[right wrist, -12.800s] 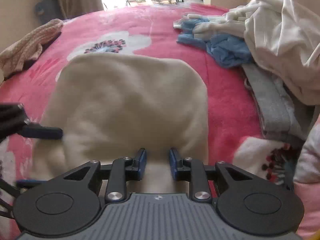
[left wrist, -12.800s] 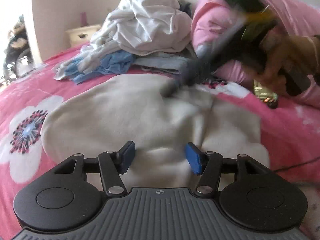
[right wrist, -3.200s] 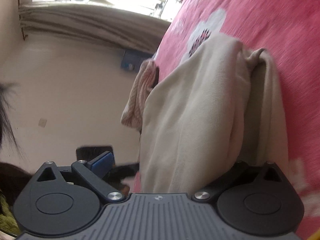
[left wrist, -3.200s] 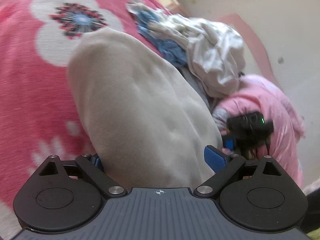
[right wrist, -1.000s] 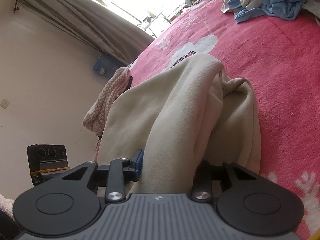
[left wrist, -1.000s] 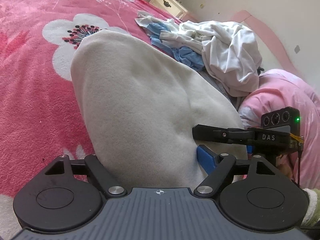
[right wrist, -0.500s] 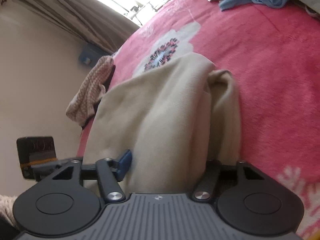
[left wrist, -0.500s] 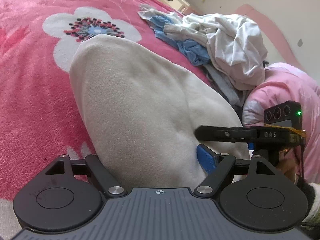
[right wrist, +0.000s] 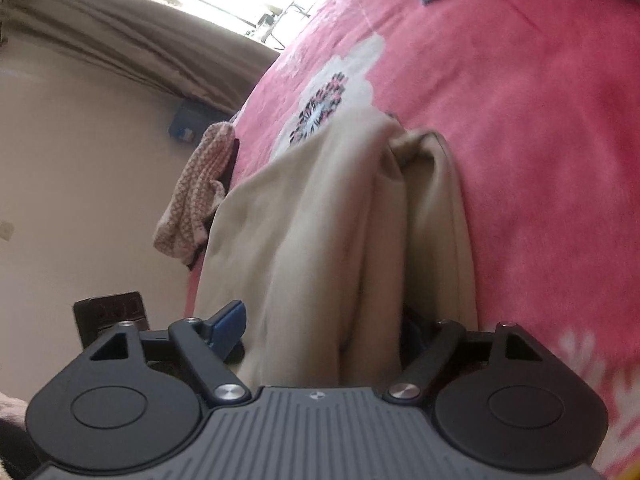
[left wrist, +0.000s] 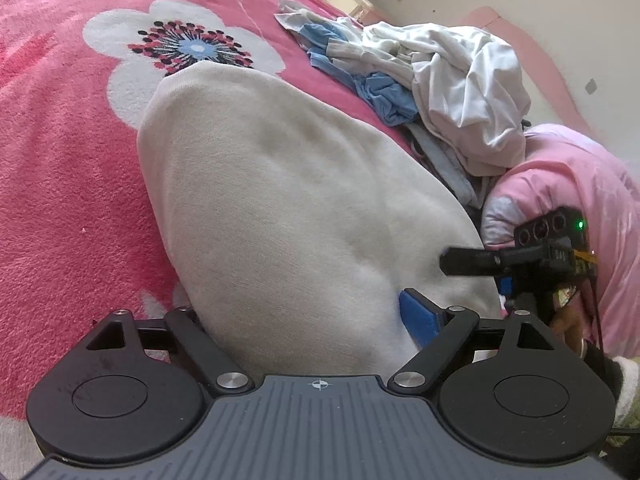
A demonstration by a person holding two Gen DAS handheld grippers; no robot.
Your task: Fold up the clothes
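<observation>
Cream fleece garment (left wrist: 280,208), folded into a thick rounded bundle, lay on the pink floral bedspread (left wrist: 60,160) with its near end between the fingers of both hand-held tools. Left gripper (left wrist: 296,312): jaws spread wide and just then opening further; the blue pad of one finger (left wrist: 418,314) stood beside the cloth, the other finger was hidden under the fold, and no pinch on the fabric could be seen. Right gripper (right wrist: 320,328): jaws likewise wide, having just been opening quickly; the doubled layers of the garment (right wrist: 340,240) passed between them, and the visible blue pad (right wrist: 228,326) stood clear of the cloth. The right tool also appeared in the left wrist view (left wrist: 520,256), at the bundle's far side edge. Judged step: release of a completed fold, the garment set down on the bed. A heap of white and blue clothes (left wrist: 440,80) lay beyond the bundle, unfolded, with a pink pillow (left wrist: 580,184) near it and a patterned knit item (right wrist: 196,200) at the bed's edge. The next move called for drawing both tools back without dragging the layers, then either a final smoothing or a reach to the heap.
</observation>
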